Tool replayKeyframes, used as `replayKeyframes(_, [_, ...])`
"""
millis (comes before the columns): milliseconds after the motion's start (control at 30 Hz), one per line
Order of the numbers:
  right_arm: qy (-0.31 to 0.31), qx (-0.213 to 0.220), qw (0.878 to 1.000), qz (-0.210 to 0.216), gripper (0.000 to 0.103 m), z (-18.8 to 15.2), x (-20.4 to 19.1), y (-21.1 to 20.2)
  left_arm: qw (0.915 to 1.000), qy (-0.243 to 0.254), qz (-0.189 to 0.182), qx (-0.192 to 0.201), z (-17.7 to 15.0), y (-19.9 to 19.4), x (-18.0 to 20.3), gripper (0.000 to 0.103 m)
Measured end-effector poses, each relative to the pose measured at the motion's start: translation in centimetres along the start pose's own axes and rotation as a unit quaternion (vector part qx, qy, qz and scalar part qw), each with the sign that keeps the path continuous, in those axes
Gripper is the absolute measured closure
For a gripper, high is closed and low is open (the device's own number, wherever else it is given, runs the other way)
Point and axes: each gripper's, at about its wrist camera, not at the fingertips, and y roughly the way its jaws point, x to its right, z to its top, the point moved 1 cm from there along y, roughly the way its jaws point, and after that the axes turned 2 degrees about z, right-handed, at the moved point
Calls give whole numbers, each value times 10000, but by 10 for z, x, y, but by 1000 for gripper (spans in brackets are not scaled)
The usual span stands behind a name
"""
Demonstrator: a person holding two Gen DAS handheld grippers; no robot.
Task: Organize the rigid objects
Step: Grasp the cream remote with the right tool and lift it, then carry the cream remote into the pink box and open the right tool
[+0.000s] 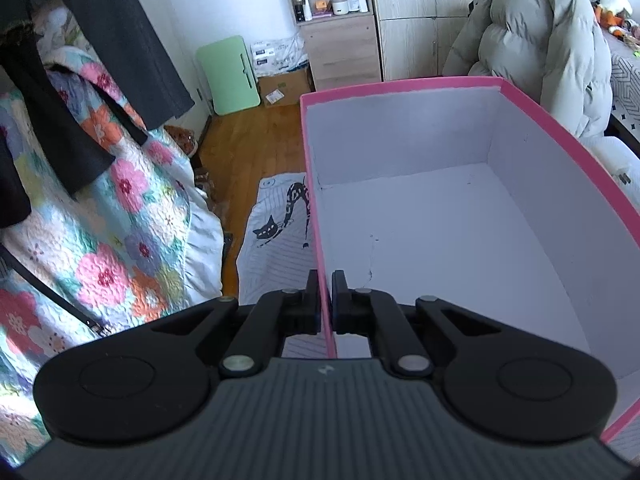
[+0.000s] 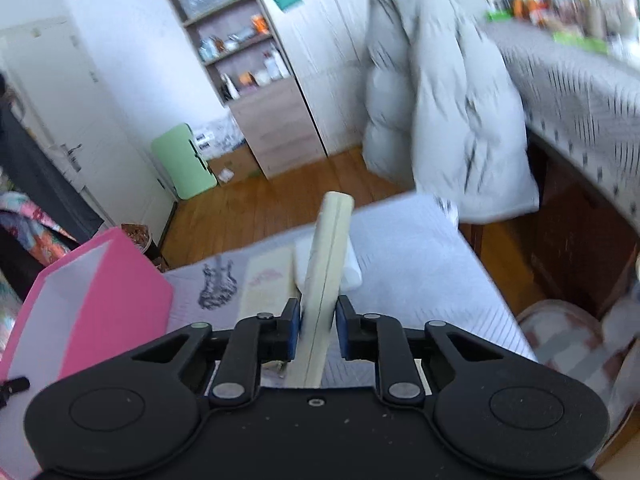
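The left gripper (image 1: 326,280) pinches the near wall of the pink box (image 1: 404,86), white inside. The right gripper (image 2: 318,308) clamps a flat cream case (image 2: 326,276) with a seam along its edge, above the striped cloth (image 2: 420,272).

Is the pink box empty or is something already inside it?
Empty, as far as visible. The left wrist view shows only bare white floor and walls inside the pink box; the near corner is hidden behind the left gripper.
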Motion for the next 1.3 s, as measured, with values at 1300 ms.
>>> replayKeyframes(1300, [-3454, -1731, 9165, 1037, 83, -2, -282, 103, 9990, -438, 49, 64, -8, 2, 4, 99])
